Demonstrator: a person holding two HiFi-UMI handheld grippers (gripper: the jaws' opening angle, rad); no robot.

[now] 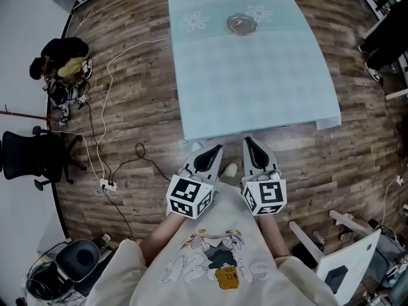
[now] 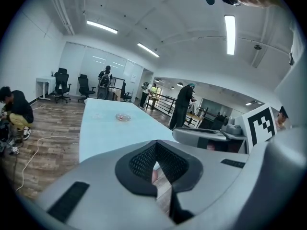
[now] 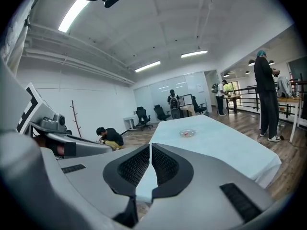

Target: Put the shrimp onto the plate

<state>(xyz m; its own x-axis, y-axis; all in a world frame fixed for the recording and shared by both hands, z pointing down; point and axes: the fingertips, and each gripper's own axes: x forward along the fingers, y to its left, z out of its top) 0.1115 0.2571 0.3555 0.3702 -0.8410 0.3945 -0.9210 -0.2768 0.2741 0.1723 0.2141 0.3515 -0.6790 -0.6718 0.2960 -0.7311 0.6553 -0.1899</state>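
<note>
Plate [image 1: 230, 24] well apart from closed fingers [image 1: 207, 160]

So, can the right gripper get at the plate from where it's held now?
Probably not from here. The plate sits toward the far end of the table, while the right gripper, jaws shut, is held just short of its near edge. Nothing stands between them; distance alone is the obstacle.
</note>
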